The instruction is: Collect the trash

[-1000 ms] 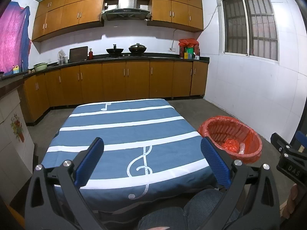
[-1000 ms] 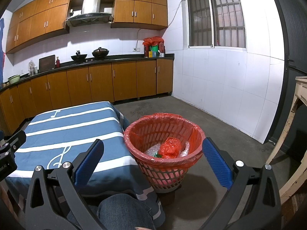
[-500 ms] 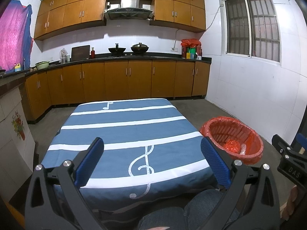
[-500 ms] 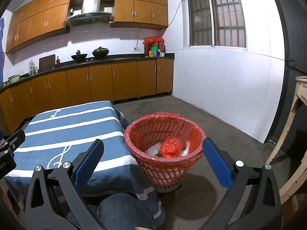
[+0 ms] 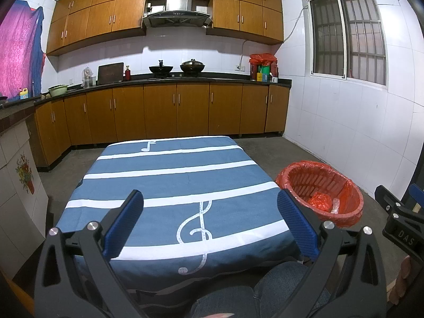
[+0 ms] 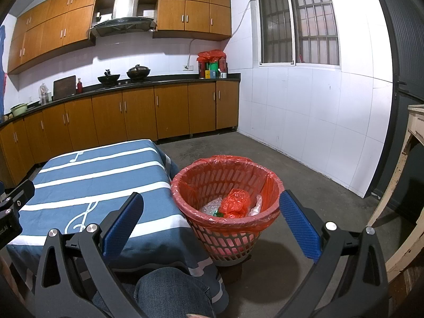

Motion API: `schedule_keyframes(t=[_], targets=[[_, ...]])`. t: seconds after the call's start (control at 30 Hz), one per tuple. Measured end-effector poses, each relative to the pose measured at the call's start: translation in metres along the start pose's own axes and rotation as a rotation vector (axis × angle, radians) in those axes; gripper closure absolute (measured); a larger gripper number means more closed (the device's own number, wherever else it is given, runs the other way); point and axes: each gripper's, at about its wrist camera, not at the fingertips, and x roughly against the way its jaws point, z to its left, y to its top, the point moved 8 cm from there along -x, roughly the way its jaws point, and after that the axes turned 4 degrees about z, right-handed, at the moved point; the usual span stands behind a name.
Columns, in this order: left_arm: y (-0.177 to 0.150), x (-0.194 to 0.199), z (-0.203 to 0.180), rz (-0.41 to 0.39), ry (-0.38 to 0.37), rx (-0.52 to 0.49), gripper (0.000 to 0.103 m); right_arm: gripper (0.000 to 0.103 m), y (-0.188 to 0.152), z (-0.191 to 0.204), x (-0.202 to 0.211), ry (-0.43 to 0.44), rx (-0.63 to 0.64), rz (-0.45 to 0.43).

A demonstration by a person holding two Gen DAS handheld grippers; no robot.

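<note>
Basket (image 6: 225, 185) (trash (image 6: 235, 202) inside) stands right of table (image 6: 106, 175).

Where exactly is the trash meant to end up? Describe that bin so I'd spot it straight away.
Find the table under the blue striped cloth with white music notes. On the concrete floor at its window-side corner stands a round lattice basket lined with a red plastic bag. It is the only container on the floor, and crumpled red plastic and clear wrappers lie inside.

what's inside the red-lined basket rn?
In the basket: crumpled red bag, bubble wrap, clear plastic, a green scrap. Anything beneath them is hidden.
</note>
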Motion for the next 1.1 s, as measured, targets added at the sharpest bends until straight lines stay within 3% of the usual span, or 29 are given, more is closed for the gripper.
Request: schedule_keyframes(t=[1.1], targets=[[-0.0022,-0.001,0.0002,0.002,0.001,0.0,0.004,0.002,-0.0002,-0.0001,-0.0002,-0.001,-0.001,0.001]])
